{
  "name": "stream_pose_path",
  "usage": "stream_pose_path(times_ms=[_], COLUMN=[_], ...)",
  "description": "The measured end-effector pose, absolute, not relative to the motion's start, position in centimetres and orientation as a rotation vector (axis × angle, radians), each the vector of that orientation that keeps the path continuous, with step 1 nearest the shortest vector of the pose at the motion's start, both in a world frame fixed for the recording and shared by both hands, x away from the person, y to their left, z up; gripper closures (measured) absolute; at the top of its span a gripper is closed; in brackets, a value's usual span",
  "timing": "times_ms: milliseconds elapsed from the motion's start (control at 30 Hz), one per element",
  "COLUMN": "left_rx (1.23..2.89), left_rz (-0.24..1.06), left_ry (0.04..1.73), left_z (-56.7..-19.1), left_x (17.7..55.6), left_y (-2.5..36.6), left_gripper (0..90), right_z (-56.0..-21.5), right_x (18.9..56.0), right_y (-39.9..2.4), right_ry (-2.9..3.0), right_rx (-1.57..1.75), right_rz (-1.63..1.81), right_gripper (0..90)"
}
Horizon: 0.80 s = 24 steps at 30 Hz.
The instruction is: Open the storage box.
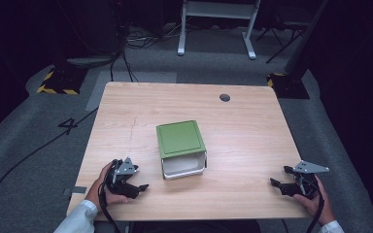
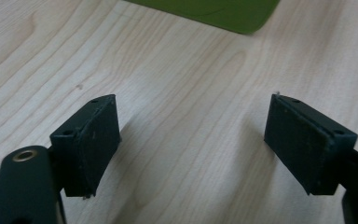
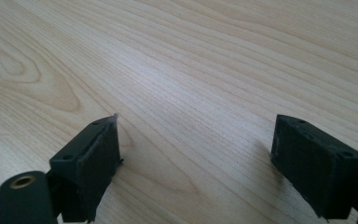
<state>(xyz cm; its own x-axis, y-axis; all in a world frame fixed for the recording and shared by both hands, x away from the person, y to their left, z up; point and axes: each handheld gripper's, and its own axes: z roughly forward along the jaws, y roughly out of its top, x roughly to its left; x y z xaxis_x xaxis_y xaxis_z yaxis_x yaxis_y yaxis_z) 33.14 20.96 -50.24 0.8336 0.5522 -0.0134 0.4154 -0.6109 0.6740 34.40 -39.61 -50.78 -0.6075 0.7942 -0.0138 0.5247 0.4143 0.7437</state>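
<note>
Your left tongs (image 1: pixel 137 180) and right tongs (image 1: pixel 279 177) rested open and empty on the surface (image 1: pixel 252 136). The green box (image 1: pixel 180 148) waited between them, probably ready for your reach.

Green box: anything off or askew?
The green box lies tipped on its side on the table, white opening facing the person, turned slightly off the table's edges. No spill or damage visible.

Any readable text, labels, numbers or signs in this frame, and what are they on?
"4": black mark on the grey floor left of the table.
Yellow-and-black hazard stripes, no words: stand bases on the floor.
Green box: no lettering visible.
</note>
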Motion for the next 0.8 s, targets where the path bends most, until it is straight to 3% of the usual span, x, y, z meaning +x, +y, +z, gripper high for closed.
stream_pose_path(times_ms=[800], left_rx=[2.235], left_rz=[0.23], left_ry=[0.472], left_z=[-45.7], left_x=[29.2], left_y=[15.8], left_gripper=[36.5], right_z=[-50.8], right_x=[34.6], right_y=[-39.6], right_ry=[2.313], right_rx=[1.133], right_rz=[1.022], right_gripper=[15.5])
